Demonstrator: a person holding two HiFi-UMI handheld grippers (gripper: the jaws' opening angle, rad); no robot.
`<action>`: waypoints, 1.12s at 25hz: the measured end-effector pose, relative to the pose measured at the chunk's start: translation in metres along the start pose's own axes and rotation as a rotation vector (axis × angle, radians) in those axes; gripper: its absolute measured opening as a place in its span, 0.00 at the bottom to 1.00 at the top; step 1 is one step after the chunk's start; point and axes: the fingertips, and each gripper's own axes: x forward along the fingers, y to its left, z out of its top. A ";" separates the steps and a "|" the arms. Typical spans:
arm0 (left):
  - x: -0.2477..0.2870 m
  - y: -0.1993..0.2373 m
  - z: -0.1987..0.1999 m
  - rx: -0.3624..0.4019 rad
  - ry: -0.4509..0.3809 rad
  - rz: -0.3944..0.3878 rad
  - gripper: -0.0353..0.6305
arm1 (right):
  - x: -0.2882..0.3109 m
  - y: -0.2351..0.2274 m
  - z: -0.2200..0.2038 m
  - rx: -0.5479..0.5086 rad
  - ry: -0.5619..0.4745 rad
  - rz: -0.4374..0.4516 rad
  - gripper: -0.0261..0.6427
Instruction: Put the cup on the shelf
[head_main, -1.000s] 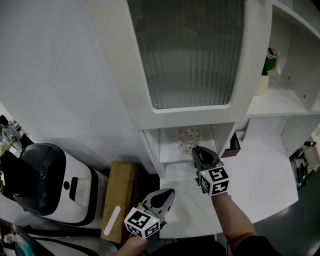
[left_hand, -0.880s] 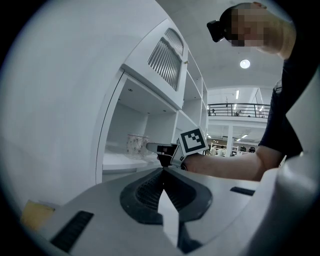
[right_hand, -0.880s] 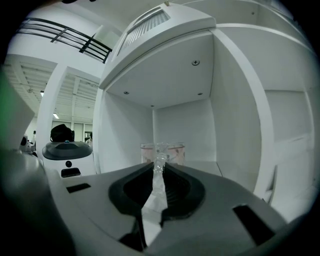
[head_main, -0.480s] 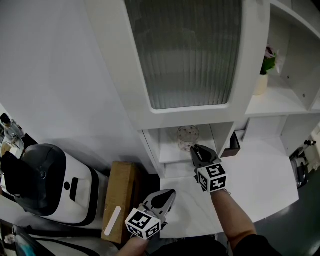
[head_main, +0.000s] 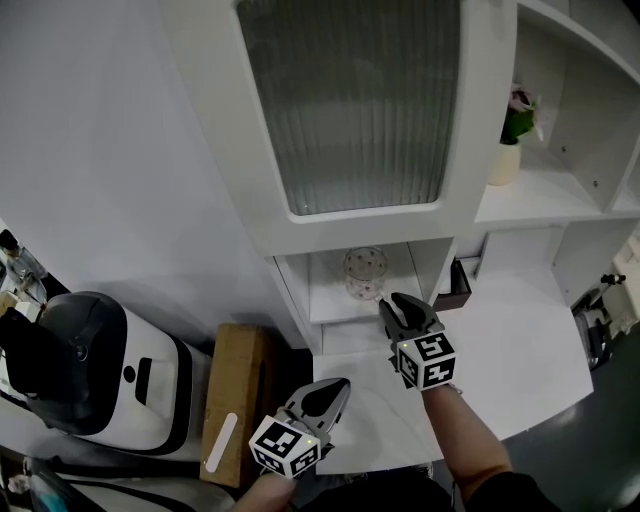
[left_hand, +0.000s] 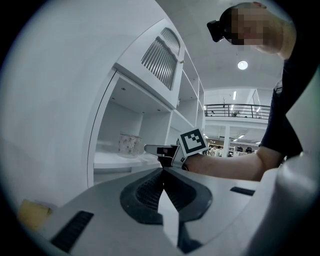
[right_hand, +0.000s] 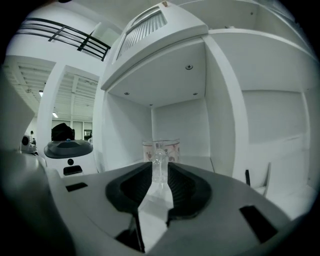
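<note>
Bright, even light; ceiling lamp (left_hand: 242, 65) glares; gripper views fisheye, dark corners.

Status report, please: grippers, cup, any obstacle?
Right gripper shut on cup handle; cup standing on shelf. Left gripper shut, empty, held low. No obstacle seen.

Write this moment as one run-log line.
cup: standing on shelf | right tool: shut on cup handle | left tool: shut, empty

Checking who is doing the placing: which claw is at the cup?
The right claw: the handle of the cup sits between its jaws at the shelf. The left claw hangs shut, lower down, apart from it.
</note>
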 end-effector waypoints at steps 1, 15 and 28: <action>0.000 -0.002 0.000 0.001 -0.001 -0.004 0.06 | -0.004 0.000 0.001 0.000 -0.004 -0.003 0.16; -0.016 -0.037 -0.003 0.018 -0.018 -0.040 0.06 | -0.073 0.031 0.008 -0.001 -0.026 0.019 0.05; -0.027 -0.076 -0.013 0.042 -0.003 -0.095 0.06 | -0.146 0.072 -0.008 0.014 -0.026 0.044 0.05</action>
